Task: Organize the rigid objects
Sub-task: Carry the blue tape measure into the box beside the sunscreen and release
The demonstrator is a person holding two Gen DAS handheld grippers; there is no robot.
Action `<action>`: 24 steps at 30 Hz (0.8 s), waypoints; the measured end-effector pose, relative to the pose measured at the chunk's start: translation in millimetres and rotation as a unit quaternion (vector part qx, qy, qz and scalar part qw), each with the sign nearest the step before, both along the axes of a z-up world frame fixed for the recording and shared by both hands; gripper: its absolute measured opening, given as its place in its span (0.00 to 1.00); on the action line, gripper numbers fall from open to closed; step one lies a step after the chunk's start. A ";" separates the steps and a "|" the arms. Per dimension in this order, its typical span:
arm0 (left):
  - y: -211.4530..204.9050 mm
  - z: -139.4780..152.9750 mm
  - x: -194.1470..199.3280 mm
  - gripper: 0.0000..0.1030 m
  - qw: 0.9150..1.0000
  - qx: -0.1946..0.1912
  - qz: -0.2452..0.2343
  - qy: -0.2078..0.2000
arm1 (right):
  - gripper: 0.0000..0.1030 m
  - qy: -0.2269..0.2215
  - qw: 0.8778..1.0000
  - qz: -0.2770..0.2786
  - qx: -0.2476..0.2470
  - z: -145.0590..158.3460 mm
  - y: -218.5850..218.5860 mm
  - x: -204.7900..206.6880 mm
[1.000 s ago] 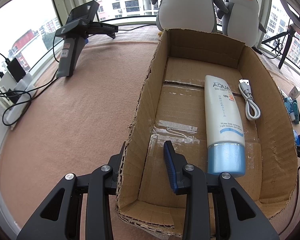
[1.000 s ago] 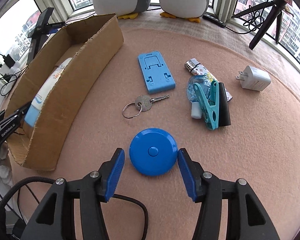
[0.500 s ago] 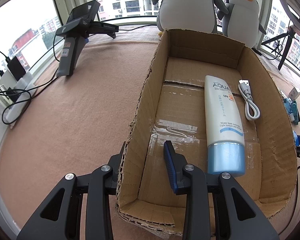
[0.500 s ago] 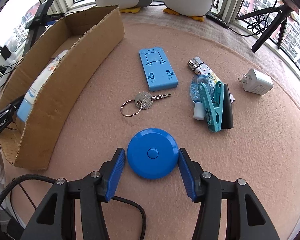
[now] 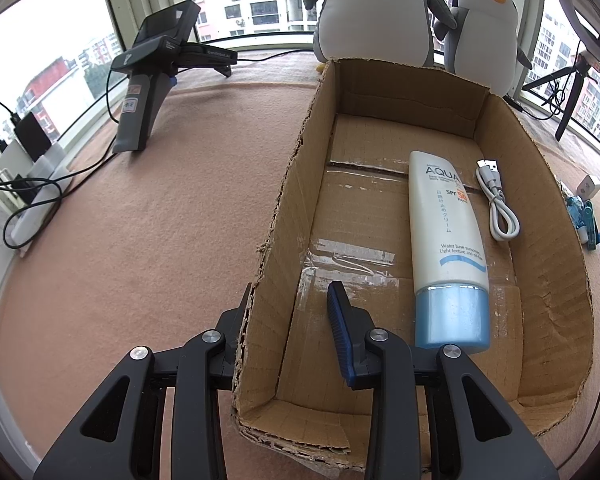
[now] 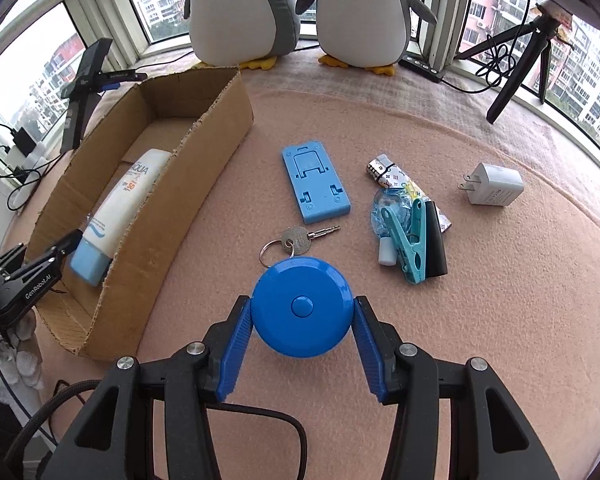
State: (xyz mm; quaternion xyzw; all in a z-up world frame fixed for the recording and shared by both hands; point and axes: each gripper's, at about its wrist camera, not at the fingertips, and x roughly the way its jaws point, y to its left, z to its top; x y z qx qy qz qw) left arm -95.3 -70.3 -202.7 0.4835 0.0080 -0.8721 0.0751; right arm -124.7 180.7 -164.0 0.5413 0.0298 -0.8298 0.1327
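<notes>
My right gripper (image 6: 302, 312) is shut on a round blue tape measure (image 6: 302, 306) and holds it above the pink mat. A key on a ring (image 6: 296, 237), a blue phone stand (image 6: 314, 182), a teal clip (image 6: 410, 240) on a small pile and a white charger (image 6: 494, 184) lie beyond it. My left gripper (image 5: 290, 312) straddles the left wall of the cardboard box (image 5: 284, 216); the wall sits between its fingers, which stand apart. The box (image 6: 148, 216) holds a sunscreen tube (image 5: 446, 240) and a white cable (image 5: 500, 208).
Two plush penguins (image 6: 300, 8) stand by the window at the back. A black device on a stand (image 5: 152, 76) and a power strip with cables (image 5: 24, 184) sit at the left. A tripod (image 6: 520, 52) stands at the back right.
My right gripper has closed on the blue tape measure and lifted it off the mat, nearer the key. The left gripper has not moved.
</notes>
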 end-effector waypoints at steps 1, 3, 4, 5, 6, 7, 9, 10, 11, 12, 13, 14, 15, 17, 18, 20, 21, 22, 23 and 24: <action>-0.1 0.0 0.0 0.31 1.000 0.000 0.000 0.000 | 0.45 0.006 1.000 0.004 -0.005 6.4 -3.8 1.3; 0.1 0.0 -0.1 0.31 1.000 0.000 0.000 0.000 | 0.45 0.018 1.000 0.016 -0.015 18.6 -14.4 2.5; -0.1 0.0 0.0 0.31 1.000 0.000 0.000 0.000 | 0.45 0.023 0.999 0.023 -0.020 23.8 -20.1 4.0; -0.2 0.0 0.0 0.31 1.000 0.000 0.000 0.000 | 0.45 0.027 0.999 0.030 -0.025 28.7 -25.9 4.9; 0.2 0.1 -0.1 0.31 1.000 0.000 0.000 0.000 | 0.45 0.031 0.998 0.039 -0.030 32.8 -32.5 6.3; -0.3 0.0 0.0 0.31 1.000 0.000 0.000 0.000 | 0.45 0.035 0.998 0.046 -0.034 36.6 -39.1 7.8; -0.2 0.0 0.0 0.31 1.000 0.000 0.000 0.000 | 0.45 0.039 0.996 0.064 -0.044 42.6 -52.8 12.1; -0.3 0.0 0.0 0.31 1.000 0.000 0.000 0.000 | 0.45 0.041 0.995 0.073 -0.048 44.4 -60.4 15.2; -0.4 0.0 0.0 0.31 1.000 0.001 0.000 0.000 | 0.45 0.041 0.995 0.081 -0.050 45.6 -67.1 16.4; -0.3 0.0 0.1 0.31 1.000 0.001 0.000 0.000 | 0.45 0.042 0.994 0.090 -0.052 46.0 -74.1 18.0; -0.3 0.0 0.1 0.31 1.000 0.000 0.000 0.000 | 0.45 0.041 0.993 0.097 -0.053 45.8 -80.9 19.2; -0.5 0.0 0.0 0.31 1.000 0.000 0.000 0.000 | 0.45 0.040 0.992 0.104 -0.053 45.0 -86.6 20.0; -0.1 -0.1 0.0 0.31 1.000 0.001 0.000 0.000 | 0.45 0.038 0.992 0.110 -0.053 43.6 -92.4 20.9; -0.5 0.0 0.1 0.31 1.000 0.001 0.000 0.000 | 0.45 0.034 0.991 0.120 -0.052 39.8 -101.4 23.2; -0.5 0.0 0.1 0.31 1.000 0.001 0.000 0.000 | 0.45 0.032 0.990 0.124 -0.051 37.3 -105.7 24.1; -0.4 0.0 0.0 0.31 1.000 0.001 0.000 0.000 | 0.45 0.028 0.990 0.131 -0.047 32.4 -112.9 26.2; -0.7 0.0 0.1 0.31 1.000 0.001 0.000 0.000 | 0.45 0.026 0.990 0.134 -0.045 29.5 -115.1 26.9; -0.7 0.0 0.1 0.31 1.000 0.001 0.000 0.000 | 0.45 0.022 0.990 0.136 -0.044 26.8 -116.4 27.4; -0.8 0.0 0.1 0.31 1.000 0.001 0.000 0.000 | 0.45 0.020 0.989 0.137 -0.044 24.7 -117.2 27.7; -0.7 0.0 0.1 0.31 1.000 0.001 0.000 0.000 | 0.45 0.018 0.989 0.137 -0.043 22.9 -118.1 27.9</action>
